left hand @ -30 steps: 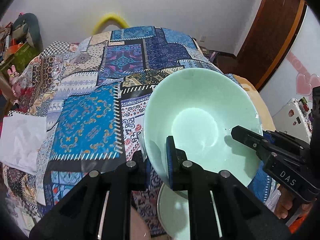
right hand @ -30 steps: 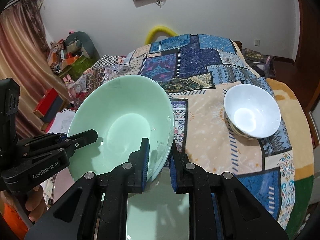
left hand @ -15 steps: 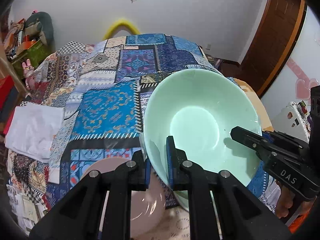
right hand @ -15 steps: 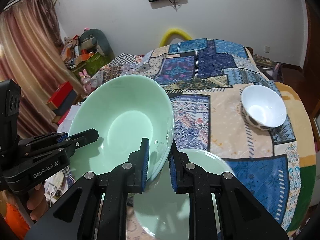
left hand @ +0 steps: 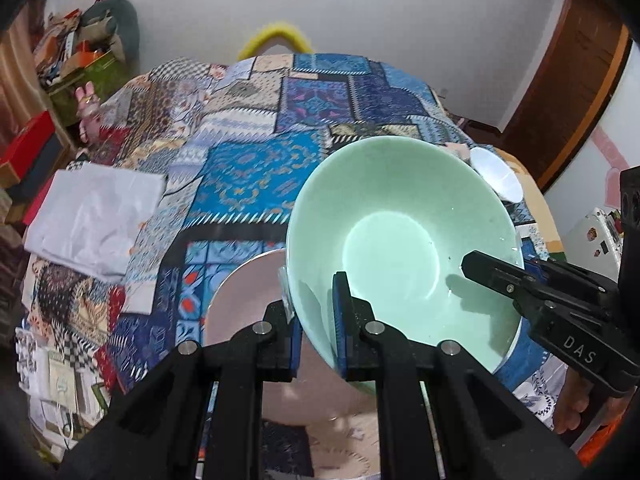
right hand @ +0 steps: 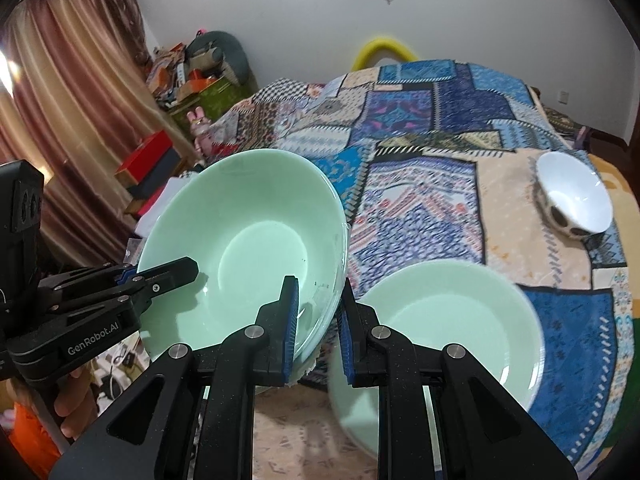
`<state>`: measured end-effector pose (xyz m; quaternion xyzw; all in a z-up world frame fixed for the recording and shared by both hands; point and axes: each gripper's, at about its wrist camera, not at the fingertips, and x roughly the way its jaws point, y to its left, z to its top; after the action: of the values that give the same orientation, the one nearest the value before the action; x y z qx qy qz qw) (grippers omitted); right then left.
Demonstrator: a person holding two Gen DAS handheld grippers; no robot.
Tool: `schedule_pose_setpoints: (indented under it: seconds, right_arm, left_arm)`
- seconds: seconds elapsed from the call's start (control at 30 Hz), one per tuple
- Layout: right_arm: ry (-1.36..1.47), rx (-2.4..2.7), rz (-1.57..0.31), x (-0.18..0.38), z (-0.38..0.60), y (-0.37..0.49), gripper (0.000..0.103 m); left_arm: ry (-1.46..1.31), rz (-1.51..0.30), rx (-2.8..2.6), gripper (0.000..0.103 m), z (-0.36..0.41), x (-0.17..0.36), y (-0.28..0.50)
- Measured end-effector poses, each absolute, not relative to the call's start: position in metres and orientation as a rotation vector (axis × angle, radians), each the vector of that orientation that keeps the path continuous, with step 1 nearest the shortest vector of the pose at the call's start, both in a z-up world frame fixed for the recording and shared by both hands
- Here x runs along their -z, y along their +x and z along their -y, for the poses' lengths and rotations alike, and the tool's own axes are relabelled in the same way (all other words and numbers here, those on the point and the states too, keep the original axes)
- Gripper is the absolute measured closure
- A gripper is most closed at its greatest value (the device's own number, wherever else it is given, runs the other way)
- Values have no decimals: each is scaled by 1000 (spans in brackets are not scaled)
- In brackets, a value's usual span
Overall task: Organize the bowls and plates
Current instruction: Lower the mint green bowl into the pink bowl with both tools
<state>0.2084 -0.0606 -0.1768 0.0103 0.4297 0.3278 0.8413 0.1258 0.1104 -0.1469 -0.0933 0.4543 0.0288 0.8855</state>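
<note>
A large pale green bowl [left hand: 400, 248] hangs tilted above the patchwork-covered table, held at two opposite spots on its rim. My left gripper [left hand: 316, 332] is shut on the near rim in the left wrist view, where my right gripper [left hand: 480, 268] clamps the far right rim. In the right wrist view the same bowl [right hand: 248, 248] sits in my right gripper [right hand: 318, 320], and the left gripper [right hand: 176, 272] pinches its left rim. A pink plate [left hand: 248, 300] lies below the bowl. A green plate [right hand: 448, 320] lies to the right. A small white bowl [right hand: 576, 192] stands far right.
A white folded cloth [left hand: 92, 208] lies at the table's left edge. Boxes and clutter [right hand: 192, 80] stand by the curtain on the left. A yellow chair back [right hand: 384, 50] rises behind the table. A wooden door [left hand: 572, 92] stands at the right.
Both grippers have carried the green bowl leftward across the table. The pink plate has come into view beneath it, and the green plate and white bowl now lie off to the right.
</note>
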Motion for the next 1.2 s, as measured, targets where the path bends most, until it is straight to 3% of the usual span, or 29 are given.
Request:
schedule_pose_setpoints:
  seconds: [1.2]
  right_arm:
    - [-3, -755, -1096, 246, 10, 195, 86]
  left_arm:
    - [-302, -1116, -97, 90, -166, 234, 109]
